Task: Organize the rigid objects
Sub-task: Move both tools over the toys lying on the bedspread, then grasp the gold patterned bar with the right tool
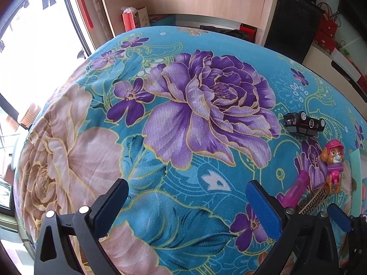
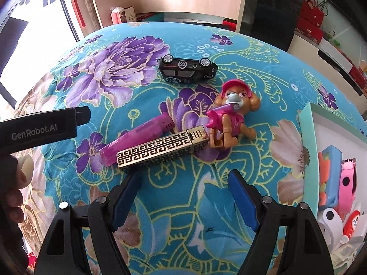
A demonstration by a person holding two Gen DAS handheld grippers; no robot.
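While we hover both grippers over the floral blanket [image 2: 183, 217], this is how it all lies:

Left gripper [image 1: 187, 197]: jaws spread wide, nothing between them, just teal and purple fabric under us.

Right gripper [image 2: 184, 194]: jaws released too and gaping, nothing held; the gold box sits just ahead of the tips.

Gold patterned box [image 2: 160, 149]: lying flat, long side toward us, touching the pink tube along one edge and the dog's feet at its far end.

Pink tube [image 2: 137, 137]: translucent magenta thing, lying slanted right behind the gold box.

Toy dog [image 2: 234, 114]: pink helmet and vest, lying tipped over just beside the box end.

Toy car [image 2: 187, 68]: black, flipped so its wheels point away from us, further off than the dog and apart from it.

Tray [image 2: 308, 160]: pale green rim, white inside, at the right edge of the right wrist view. It holds a blue case [image 2: 330, 178], a pink gadget [image 2: 346, 183], a white round piece [image 2: 330, 217] and something red and white we can't make out.

Person's hand [image 2: 16, 183]: at far left, gripping the left gripper's black handle.
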